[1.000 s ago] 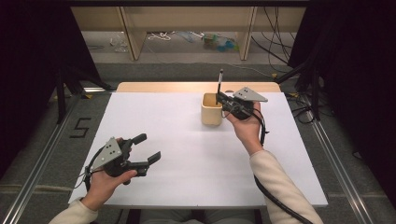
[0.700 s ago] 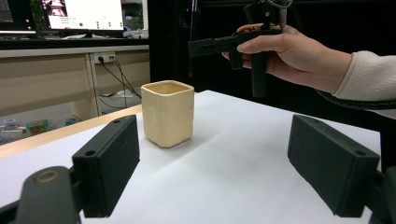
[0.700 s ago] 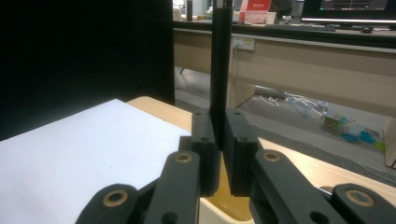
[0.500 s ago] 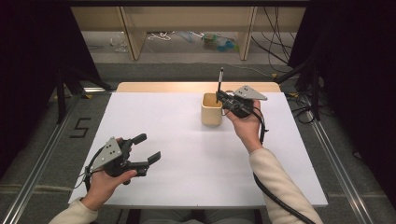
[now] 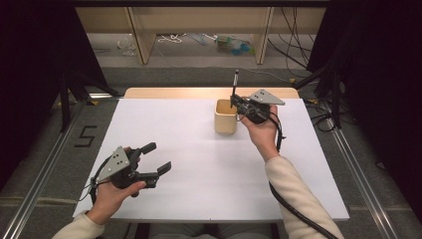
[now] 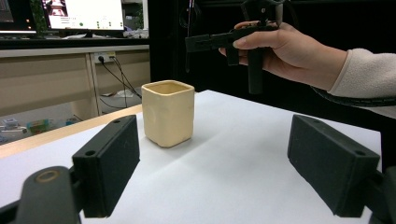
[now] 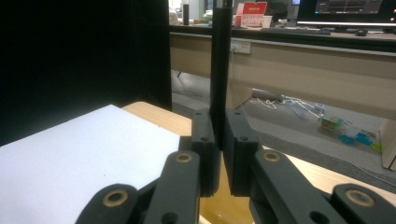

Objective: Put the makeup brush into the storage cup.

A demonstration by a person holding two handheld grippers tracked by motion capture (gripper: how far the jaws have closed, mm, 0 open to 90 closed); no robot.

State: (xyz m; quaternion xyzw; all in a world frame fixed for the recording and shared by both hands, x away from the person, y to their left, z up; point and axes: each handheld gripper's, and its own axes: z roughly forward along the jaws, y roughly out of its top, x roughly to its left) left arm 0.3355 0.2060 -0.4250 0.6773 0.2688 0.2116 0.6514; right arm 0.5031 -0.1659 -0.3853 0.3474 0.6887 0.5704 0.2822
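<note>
Right gripper [image 5: 233, 99] clamps a black pen [image 5: 235, 82] upright, tip skyward, above the beige cup [image 5: 225, 116] near the table's [image 5: 164, 129] far edge; left gripper [image 5: 157, 158] gapes wide.

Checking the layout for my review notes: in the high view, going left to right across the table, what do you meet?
Left gripper, jaws open, over the white table → beige cup → right gripper, jaws shut on an upright black pen at the cup's right rim.

Glossy smooth ceramic-looking cup [image 6: 168, 112], matt black pen [image 7: 220, 60], matt white paper-like tabletop [image 5: 199, 164]
</note>
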